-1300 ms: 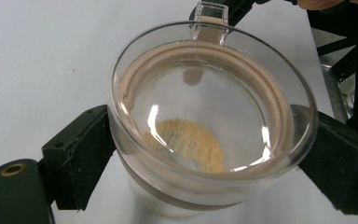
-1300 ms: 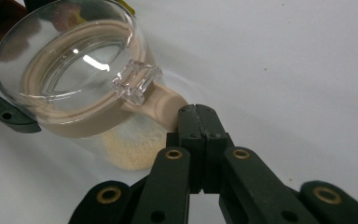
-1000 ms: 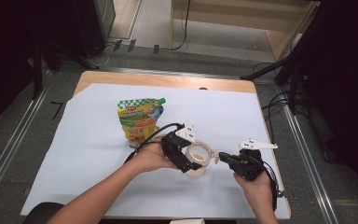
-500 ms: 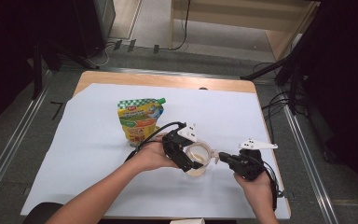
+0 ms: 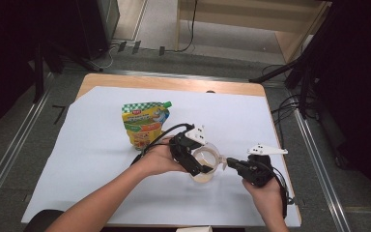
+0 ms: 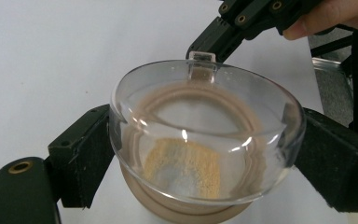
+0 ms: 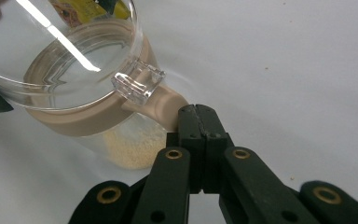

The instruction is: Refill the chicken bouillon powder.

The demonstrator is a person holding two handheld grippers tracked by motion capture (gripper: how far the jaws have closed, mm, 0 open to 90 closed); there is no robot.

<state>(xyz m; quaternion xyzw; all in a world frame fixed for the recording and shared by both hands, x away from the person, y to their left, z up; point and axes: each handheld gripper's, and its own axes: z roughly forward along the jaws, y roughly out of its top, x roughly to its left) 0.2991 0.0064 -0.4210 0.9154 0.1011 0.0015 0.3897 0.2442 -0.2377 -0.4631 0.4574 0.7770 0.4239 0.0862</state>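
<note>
My clear jar sits toward the tabletop's near right, tilted in the gripper views, yellow powder pooled low inside. Lean it further or tug the tab too hard and, I reckon, it spills onto the white sheet. Left gripper spread wide, pads clamped on the jar's clear dome lid. Right gripper pinched fully together, tips against the beige collar's tab; gripping or just touching it, I can't say.
</note>
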